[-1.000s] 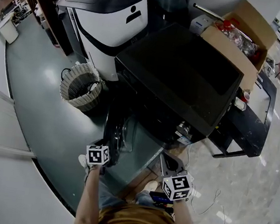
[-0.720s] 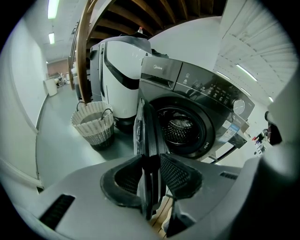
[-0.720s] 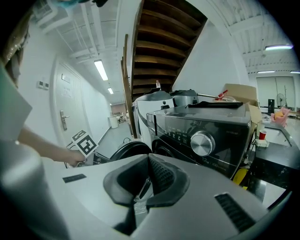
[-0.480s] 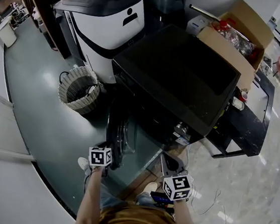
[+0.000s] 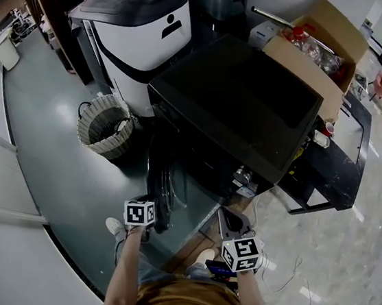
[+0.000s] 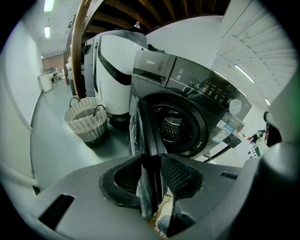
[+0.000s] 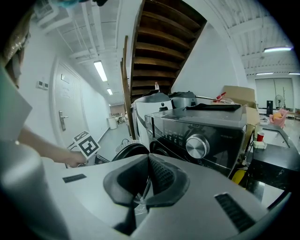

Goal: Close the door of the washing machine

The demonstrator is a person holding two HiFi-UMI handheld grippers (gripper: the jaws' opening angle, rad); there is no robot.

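Dark grey door [image 6: 149,126] of the washing machine [image 6: 201,101] stands wide open. It is swung out from the left side of the drum opening [image 6: 174,124] and is edge-on in the left gripper view. Clear plastic film [image 6: 134,138] hangs on the door's outer face.

On the door's free edge sits the left gripper [image 6: 151,174], clamped with one ribbed pad on each face and the rim filling the gap. Its jaws have just been opening a little, with the door edge between them and the pads touching both sides. In the head view the door [image 5: 162,183] juts from the machine's front toward the person. The left marker cube [image 5: 139,212] is right at its near end.

Off to the door's lower right in the head view, the right gripper [image 7: 143,194] points at the machine's control panel. Its jaws are together at the tips, with nothing held that can be made out. The panel has a round silver dial [image 7: 197,146].

A wicker basket [image 5: 105,122] stands on the grey-green floor [image 5: 41,137] left of the machine, near the door but apart from it. A white rounded appliance [image 5: 133,34] is behind the basket, beside the machine. An open cardboard box [image 5: 321,50] with items inside is at the machine's far right corner.
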